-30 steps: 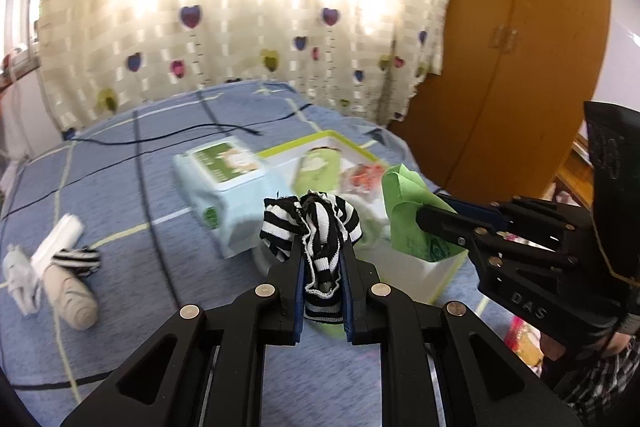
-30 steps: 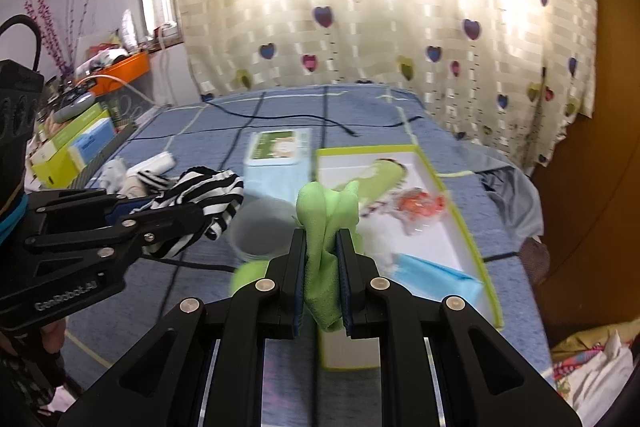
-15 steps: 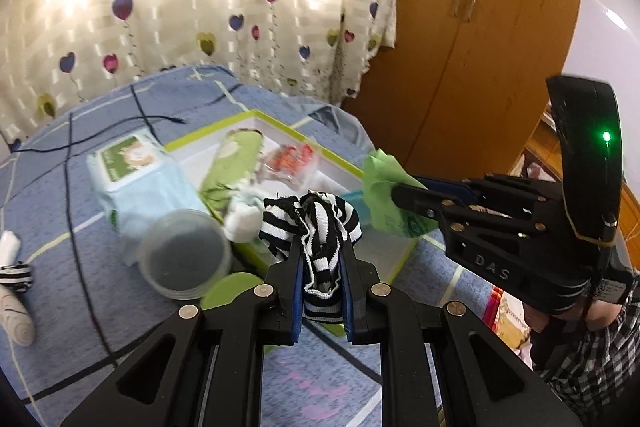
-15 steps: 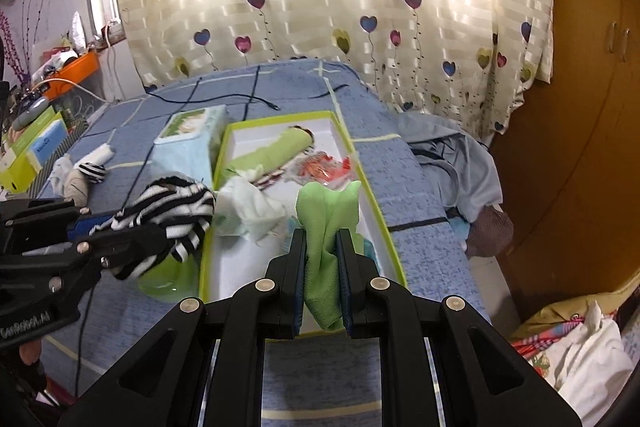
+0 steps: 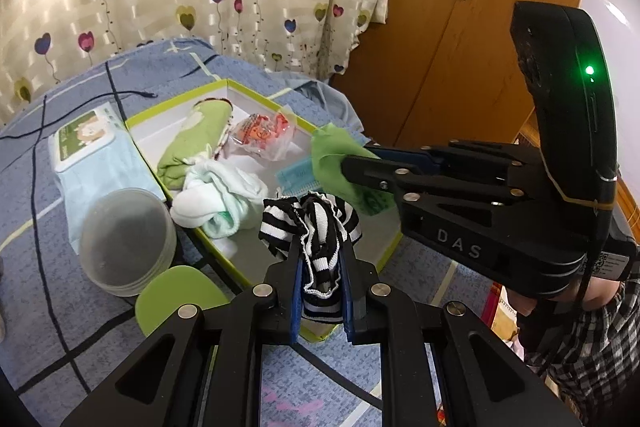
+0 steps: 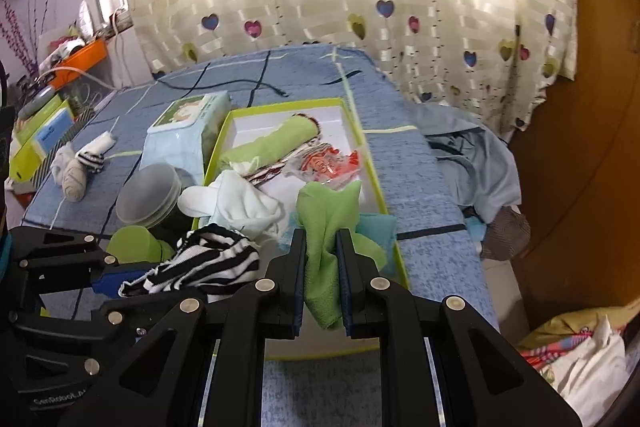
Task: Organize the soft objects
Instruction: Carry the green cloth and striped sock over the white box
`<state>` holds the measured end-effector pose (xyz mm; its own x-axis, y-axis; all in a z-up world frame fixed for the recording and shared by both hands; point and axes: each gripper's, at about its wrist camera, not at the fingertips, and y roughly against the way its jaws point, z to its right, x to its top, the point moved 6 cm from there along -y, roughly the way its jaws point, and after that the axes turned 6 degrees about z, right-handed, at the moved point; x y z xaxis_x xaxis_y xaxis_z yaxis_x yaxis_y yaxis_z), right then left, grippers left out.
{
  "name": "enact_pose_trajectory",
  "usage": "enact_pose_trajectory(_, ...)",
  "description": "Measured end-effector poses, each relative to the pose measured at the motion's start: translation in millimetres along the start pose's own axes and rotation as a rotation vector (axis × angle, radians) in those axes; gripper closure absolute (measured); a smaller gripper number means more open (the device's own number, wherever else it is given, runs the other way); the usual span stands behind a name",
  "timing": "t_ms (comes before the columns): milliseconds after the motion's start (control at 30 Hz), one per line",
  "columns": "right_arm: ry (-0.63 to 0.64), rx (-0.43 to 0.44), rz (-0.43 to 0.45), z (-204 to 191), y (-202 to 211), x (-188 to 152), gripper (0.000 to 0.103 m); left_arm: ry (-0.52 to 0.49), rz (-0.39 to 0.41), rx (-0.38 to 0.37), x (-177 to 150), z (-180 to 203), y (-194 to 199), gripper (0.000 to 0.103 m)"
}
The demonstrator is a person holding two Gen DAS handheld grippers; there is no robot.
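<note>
My left gripper [image 5: 319, 251] is shut on a black-and-white striped sock [image 5: 316, 227] and holds it over the near end of a white box with a green rim [image 5: 256, 95]. My right gripper [image 6: 322, 241] is shut on a green cloth [image 6: 326, 215] above the same box [image 6: 374, 171]; it also shows in the left wrist view [image 5: 348, 163]. The striped sock shows at the lower left of the right wrist view [image 6: 204, 263]. In the box lie a green rolled sock [image 5: 196, 139], a white sock [image 5: 220, 195], a red-and-clear packet [image 5: 262, 135] and a blue item [image 5: 296, 175].
A wet-wipes pack [image 5: 92, 147], a clear round tub [image 5: 126, 239] and a green lid [image 5: 176, 297] lie left of the box on the blue bedspread. More socks [image 6: 78, 167] lie far left. A grey-blue garment [image 6: 468, 155] hangs off the bed by the wooden wardrobe [image 5: 480, 7].
Both grippers have moved forward and to the right with their cloths, from beside the tub and wipes to over the box. Both stay shut.
</note>
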<state>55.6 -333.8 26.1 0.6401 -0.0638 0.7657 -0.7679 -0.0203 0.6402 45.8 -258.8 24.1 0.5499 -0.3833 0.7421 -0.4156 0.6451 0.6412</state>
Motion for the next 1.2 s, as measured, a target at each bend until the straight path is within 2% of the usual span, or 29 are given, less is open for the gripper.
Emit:
enact_pose_trajectory(133,0.017,0.019,-0.025,0,-7,-6,0.088,-0.015,-0.010,0.015,-2,-1,-5,0.090)
enact_pose_trajectory(367,0.025,-0.011,-0.058,9,-15,-17,0.088,-0.018,-0.035,0.009,-3,2,-18,0.090)
enact_pose_trajectory(800,0.035,0.001,-0.034,13,-30,-12,0.088,-0.024,-0.043,0.032,-3,2,-25,0.089)
enact_pose_trajectory(1200,0.022,0.000,-0.027,22,-28,-18,0.085,-0.019,-0.041,0.023,-4,4,-25,0.081)
